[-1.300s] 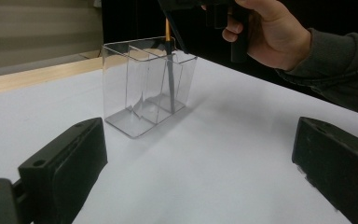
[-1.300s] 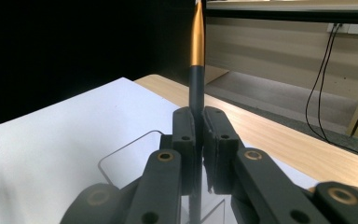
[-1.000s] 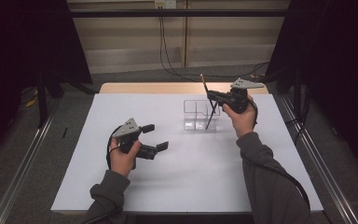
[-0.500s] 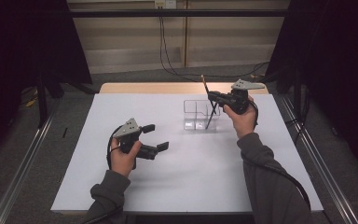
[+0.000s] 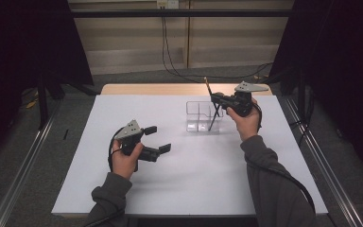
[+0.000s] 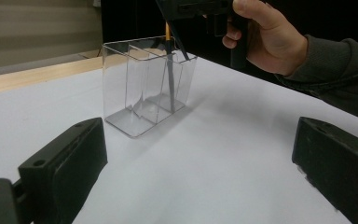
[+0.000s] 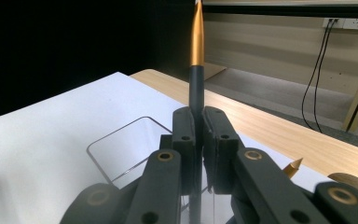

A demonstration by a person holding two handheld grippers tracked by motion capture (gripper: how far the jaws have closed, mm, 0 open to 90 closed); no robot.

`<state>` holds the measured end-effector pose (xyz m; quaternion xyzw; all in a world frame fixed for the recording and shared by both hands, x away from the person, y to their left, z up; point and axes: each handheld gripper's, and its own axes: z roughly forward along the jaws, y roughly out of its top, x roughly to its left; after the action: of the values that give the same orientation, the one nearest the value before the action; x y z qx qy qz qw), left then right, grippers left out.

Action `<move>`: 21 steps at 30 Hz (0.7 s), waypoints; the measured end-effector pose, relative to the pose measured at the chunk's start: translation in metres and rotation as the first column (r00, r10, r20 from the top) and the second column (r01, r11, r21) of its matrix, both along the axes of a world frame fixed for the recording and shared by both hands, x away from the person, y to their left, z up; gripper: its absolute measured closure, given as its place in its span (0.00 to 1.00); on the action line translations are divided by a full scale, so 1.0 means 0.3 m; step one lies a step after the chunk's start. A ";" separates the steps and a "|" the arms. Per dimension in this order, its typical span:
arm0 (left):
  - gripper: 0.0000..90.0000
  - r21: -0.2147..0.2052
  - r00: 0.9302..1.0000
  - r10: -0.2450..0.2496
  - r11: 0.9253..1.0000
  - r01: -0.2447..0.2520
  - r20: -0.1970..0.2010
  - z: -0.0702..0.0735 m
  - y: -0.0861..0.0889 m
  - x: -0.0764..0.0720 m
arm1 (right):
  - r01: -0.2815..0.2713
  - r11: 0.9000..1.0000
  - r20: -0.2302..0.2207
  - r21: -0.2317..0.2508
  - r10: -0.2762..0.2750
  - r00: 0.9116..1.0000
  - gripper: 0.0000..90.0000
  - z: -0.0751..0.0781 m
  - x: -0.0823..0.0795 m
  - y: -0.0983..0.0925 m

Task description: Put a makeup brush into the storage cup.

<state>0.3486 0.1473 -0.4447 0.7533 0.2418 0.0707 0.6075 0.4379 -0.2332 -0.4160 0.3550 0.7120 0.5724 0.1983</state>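
A clear plastic organizer with several compartments stands on the white table top, right of centre. My right gripper hovers over its right end, shut on a thin dark pen with an orange tip. The pen stands nearly upright, its lower end down inside the organizer. In the right gripper view the jaws pinch the pen's dark shaft. In the left gripper view the organizer and the pen lie ahead. My left gripper rests low over the table at the left, open and holding nothing.
The white sheet covers the table, and a strip of bare wood shows along the far edge. A second orange pointed tip shows to the right of my right jaws. Cables hang behind the table.
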 end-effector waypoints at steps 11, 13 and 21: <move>0.03 -0.001 1.000 -0.005 1.000 0.005 -0.006 -0.002 -0.003 -0.001 | -0.002 1.000 0.004 -0.002 0.002 1.000 0.93 -0.004 -0.006 -0.010; 0.03 -0.005 1.000 -0.005 1.000 0.005 -0.006 -0.001 -0.005 -0.002 | 0.000 1.000 0.002 0.002 0.000 1.000 0.93 -0.006 -0.009 -0.014; 0.03 0.003 1.000 -0.007 1.000 0.007 -0.005 0.000 -0.007 -0.002 | -0.001 1.000 -0.001 0.003 0.001 1.000 0.93 -0.014 -0.016 -0.023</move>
<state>0.3479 0.1451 -0.4448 0.7553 0.2406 0.0674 0.6059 0.4333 -0.2401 -0.4202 0.3555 0.7113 0.5735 0.1970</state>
